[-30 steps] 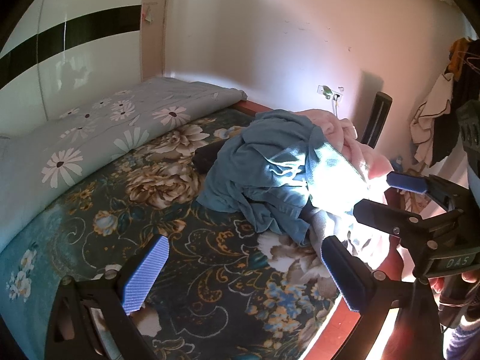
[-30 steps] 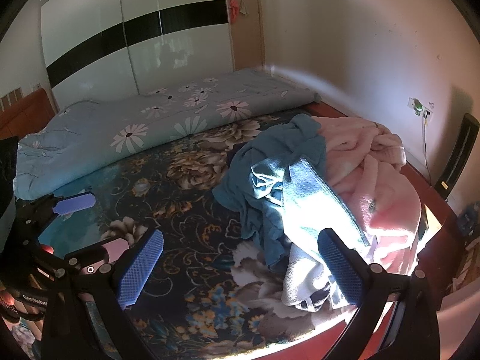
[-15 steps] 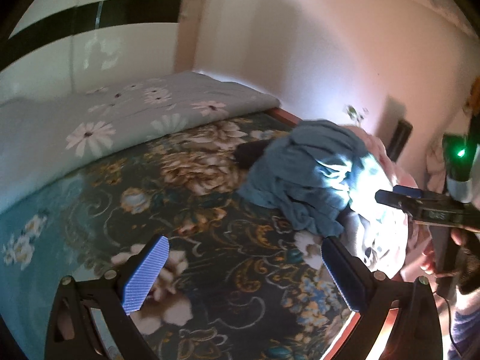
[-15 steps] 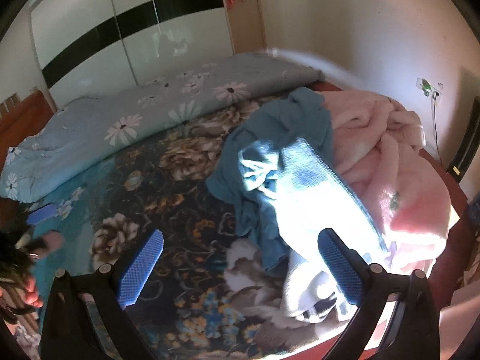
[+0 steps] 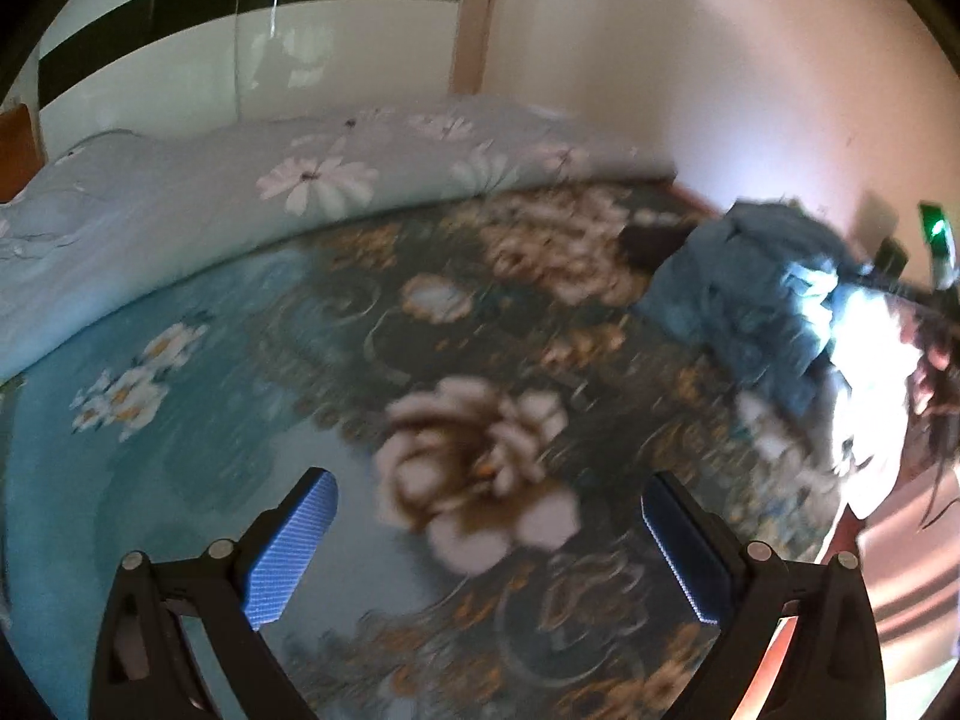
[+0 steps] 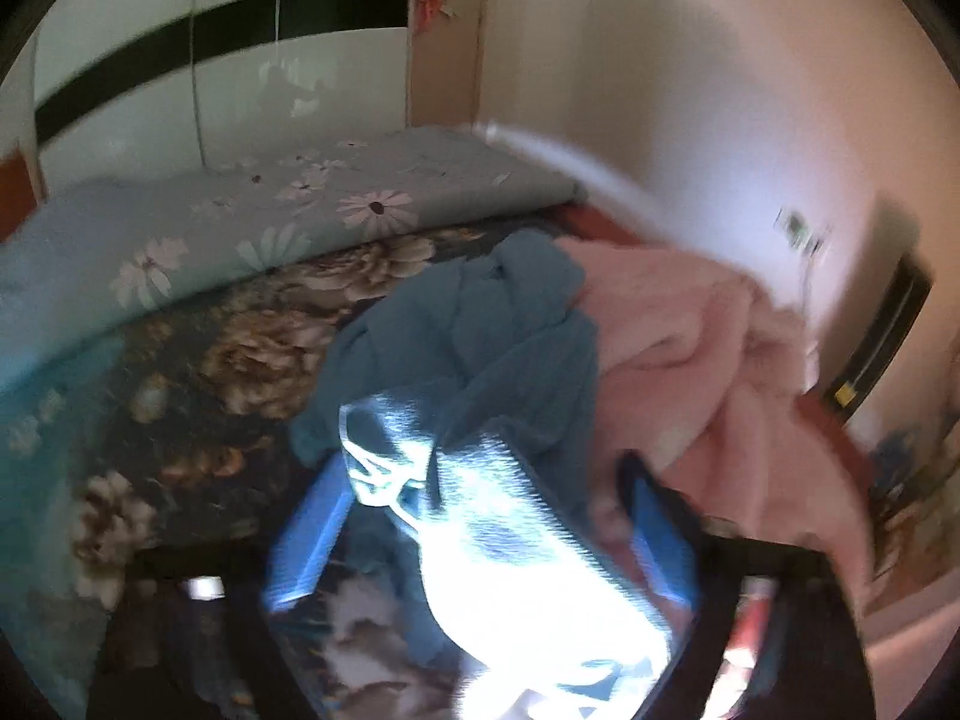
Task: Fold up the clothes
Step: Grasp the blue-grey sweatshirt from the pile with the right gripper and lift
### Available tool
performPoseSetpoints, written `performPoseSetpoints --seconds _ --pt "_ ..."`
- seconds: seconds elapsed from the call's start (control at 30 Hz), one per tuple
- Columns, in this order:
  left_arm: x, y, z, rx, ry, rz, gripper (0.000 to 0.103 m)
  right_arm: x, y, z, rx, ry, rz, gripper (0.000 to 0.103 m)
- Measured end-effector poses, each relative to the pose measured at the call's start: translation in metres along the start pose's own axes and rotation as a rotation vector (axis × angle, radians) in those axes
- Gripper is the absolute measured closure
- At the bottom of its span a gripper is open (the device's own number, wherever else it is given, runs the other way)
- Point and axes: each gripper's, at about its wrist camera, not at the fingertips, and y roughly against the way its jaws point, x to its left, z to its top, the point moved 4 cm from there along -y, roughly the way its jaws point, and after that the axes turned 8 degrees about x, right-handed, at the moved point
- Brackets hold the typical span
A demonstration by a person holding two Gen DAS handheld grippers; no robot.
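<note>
A bed spread with a dark teal blanket printed with large cream and gold flowers (image 5: 480, 324) carries everything. Along its far edge lies a rolled pale blue quilt with white daisies (image 6: 288, 222). At the near right corner is the clothes pile: a fluffy pink fleece garment (image 6: 708, 360) toward the right edge, a crumpled teal-blue garment (image 6: 480, 330) draped against it, and a lighter blue towel-like cloth (image 6: 516, 540), washed out by sunlight, spilling toward the near edge.

The right gripper (image 6: 480, 540) reaches into this pile. Its jaws have just been closing and now stand partly open, with the sunlit cloth lying between the blue pads; blur hides whether the pads press on it yet. The left gripper (image 5: 486, 546) hangs over bare blanket well to the left of the pile, jaws wide apart and holding nothing.

Risks, as I judge them: the garments overlap, so closing here could catch a fold of the teal-blue garment too and drag both out together. A pinch in the cloth's middle rather than at an edge or corner would lift it bunched and hard to spread. The pile sits close to the near edge, so a tug could slide pieces off the bed.

No brand, label or writing can be read in either view.
</note>
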Motion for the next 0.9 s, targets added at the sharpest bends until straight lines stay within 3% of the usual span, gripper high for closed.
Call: performPoseSetpoints --seconds 0.1,0.2,0.33,0.5,0.73,0.9 --pt "0.008 0.000 -0.010 -0.005 -0.001 0.004 0.000 -0.015 -0.003 -0.001 0.023 -0.103 0.022 0.063" --pt "0.012 0.000 -0.017 0.015 -0.002 -0.037 0.000 -0.029 0.005 -0.005 0.027 -0.226 0.142 0.088" --pt "0.022 0.003 -0.025 0.028 0.026 -0.087 0.000 -0.025 0.026 -0.004 0.009 -0.270 0.290 0.091" --pt "0.042 0.016 -0.030 -0.012 0.048 -0.051 0.000 0.030 0.069 0.014 -0.043 -0.187 0.466 0.092" --pt "0.087 0.040 -0.044 -0.055 0.115 -0.027 0.000 0.159 0.124 0.037 -0.085 0.051 0.658 0.092" --pt "0.136 0.066 -0.066 -0.094 0.185 0.030 0.000 0.271 0.131 0.044 -0.047 0.223 0.717 0.092"
